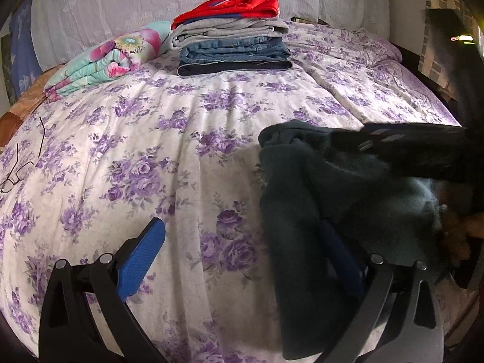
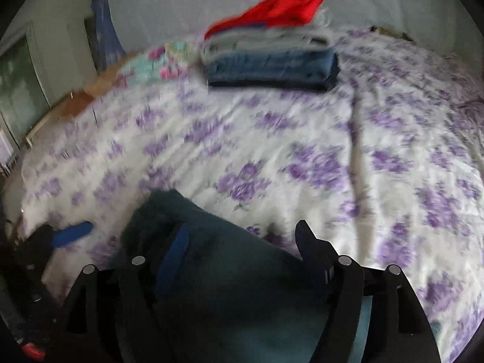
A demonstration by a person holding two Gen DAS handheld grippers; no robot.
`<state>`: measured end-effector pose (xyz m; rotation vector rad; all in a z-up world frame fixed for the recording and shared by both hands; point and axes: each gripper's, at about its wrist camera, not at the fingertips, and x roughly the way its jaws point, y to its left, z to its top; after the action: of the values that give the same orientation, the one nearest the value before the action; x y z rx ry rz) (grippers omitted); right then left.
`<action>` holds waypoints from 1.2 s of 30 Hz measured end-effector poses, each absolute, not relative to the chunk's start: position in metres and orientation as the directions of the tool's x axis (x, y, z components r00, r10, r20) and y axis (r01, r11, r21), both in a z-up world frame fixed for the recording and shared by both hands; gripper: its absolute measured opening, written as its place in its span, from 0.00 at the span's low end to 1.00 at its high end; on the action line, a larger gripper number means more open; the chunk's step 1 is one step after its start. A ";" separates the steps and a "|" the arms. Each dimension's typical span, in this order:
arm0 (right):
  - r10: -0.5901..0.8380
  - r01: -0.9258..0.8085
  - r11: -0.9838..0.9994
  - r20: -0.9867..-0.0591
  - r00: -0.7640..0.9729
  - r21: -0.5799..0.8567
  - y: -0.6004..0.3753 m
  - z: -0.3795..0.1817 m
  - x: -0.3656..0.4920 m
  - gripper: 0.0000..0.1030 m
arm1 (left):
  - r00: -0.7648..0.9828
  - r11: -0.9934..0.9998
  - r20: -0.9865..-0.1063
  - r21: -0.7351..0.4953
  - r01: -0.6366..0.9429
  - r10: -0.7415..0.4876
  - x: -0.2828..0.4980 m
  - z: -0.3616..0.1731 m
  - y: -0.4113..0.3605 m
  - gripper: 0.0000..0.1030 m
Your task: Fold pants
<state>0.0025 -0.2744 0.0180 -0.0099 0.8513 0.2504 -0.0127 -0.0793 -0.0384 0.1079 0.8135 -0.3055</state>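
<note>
Dark teal fleece pants [image 1: 320, 211] hang bunched over the near right of the bed. My left gripper [image 1: 242, 257] is open: its left blue pad [image 1: 142, 260] is bare, and the pants drape over its right finger [image 1: 341, 260]. The right gripper [image 1: 393, 142] reaches in from the right, buried in the cloth. In the blurred right wrist view the pants [image 2: 230, 287] lie across my right gripper [image 2: 242, 248], whose jaws stand wide apart with cloth between them. The left gripper's blue pad [image 2: 72, 233] shows at the far left.
A stack of folded pants [image 1: 233, 39] with a red pair on top sits at the far side of the floral bedsheet [image 1: 151, 151]; it also shows in the right wrist view [image 2: 269, 51]. A folded flowered blanket [image 1: 106, 57] lies left of it. Glasses [image 1: 18, 169] lie at the left edge.
</note>
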 end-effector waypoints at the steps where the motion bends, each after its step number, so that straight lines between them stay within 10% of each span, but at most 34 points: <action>1: 0.211 -0.218 0.972 -0.726 0.655 0.086 -0.282 0.027 -0.009 0.72 | 0.644 0.951 -0.729 -0.027 0.309 -0.230 -0.013 -0.039 -0.078 0.96; 20: 0.187 0.011 0.967 -0.735 0.652 0.255 -0.408 -0.004 -0.113 0.89 | 0.679 0.954 -0.714 0.054 0.296 -0.170 -0.017 -0.036 -0.086 0.96; 36: 0.217 -0.058 0.970 -0.730 0.648 0.237 -0.389 0.002 -0.113 0.88 | 0.576 0.894 -0.727 -0.117 0.433 -0.374 -0.019 -0.031 -0.087 0.95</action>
<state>-0.1127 -0.3888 0.0020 0.1992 0.8525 0.1574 -0.0185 -0.0873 -0.0314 0.0765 0.8329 -0.4730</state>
